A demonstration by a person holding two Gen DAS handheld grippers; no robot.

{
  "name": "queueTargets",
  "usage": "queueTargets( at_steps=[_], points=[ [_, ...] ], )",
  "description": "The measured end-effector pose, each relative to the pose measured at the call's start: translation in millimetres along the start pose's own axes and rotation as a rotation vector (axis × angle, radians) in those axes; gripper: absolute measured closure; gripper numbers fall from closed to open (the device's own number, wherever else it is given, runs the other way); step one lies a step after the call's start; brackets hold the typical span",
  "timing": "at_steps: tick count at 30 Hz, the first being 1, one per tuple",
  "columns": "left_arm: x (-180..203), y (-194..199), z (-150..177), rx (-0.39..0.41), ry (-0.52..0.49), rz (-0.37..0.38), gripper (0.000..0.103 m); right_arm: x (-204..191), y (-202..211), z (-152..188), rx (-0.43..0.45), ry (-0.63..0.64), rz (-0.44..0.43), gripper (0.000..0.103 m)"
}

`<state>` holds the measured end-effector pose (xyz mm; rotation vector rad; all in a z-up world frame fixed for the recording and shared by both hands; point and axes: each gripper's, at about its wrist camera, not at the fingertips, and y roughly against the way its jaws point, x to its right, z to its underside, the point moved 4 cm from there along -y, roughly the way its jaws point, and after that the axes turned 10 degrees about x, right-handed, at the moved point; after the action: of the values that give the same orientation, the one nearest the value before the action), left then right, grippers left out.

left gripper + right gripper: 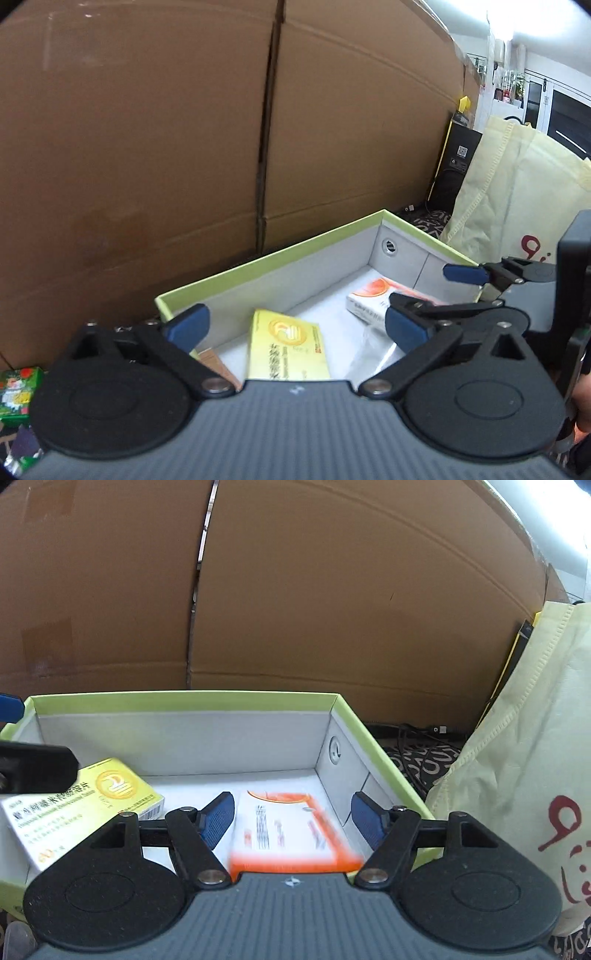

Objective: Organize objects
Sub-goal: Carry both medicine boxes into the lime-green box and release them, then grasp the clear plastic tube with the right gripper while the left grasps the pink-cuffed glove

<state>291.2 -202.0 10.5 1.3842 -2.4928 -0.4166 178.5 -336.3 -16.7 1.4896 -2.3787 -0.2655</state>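
A shallow box with a green rim (258,266) (184,698) and grey walls lies in front of both grippers. On its white floor lies a yellow medicine carton (286,350) (85,805), directly under my left gripper (295,328), which is open wide and holds nothing. An orange-and-white carton (369,299) (288,830) sits toward the box's right end. It looks blurred between the blue pads of my right gripper (291,819) (432,290), with a gap beside the right pad, so the jaws stand open around it.
Large cardboard cartons (147,129) form a wall right behind the box. A pale yellow fabric bag (517,192) (517,738) stands to the right. A green packet (18,391) lies left of the box. Cables (417,738) and a black device (454,166) sit at the back right.
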Motion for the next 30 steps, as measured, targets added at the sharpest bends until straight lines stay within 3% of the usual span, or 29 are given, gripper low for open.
queueTargets(
  at_steps=[7,13,20,30],
  points=[
    [-5.6,75.6,-0.2,0.032,0.012,-0.049,0.000,13.2,69.0,-25.7,0.166,-0.086,0.077,0.017],
    [-18.2,145.9,20.8,0.059,0.002,-0.165,0.000,-10.3,124.6,-18.8,0.222,-0.123,0.038,0.007],
    [-55.2,203.8,65.6,0.024,0.102,-0.266,0.000,-62.1,171.4,12.9,0.198,-0.090,-0.050,0.007],
    [-95.4,221.6,115.7,-0.071,0.207,-0.381,0.000,-114.5,206.1,53.1,0.125,-0.061,-0.078,0.007]
  ],
)
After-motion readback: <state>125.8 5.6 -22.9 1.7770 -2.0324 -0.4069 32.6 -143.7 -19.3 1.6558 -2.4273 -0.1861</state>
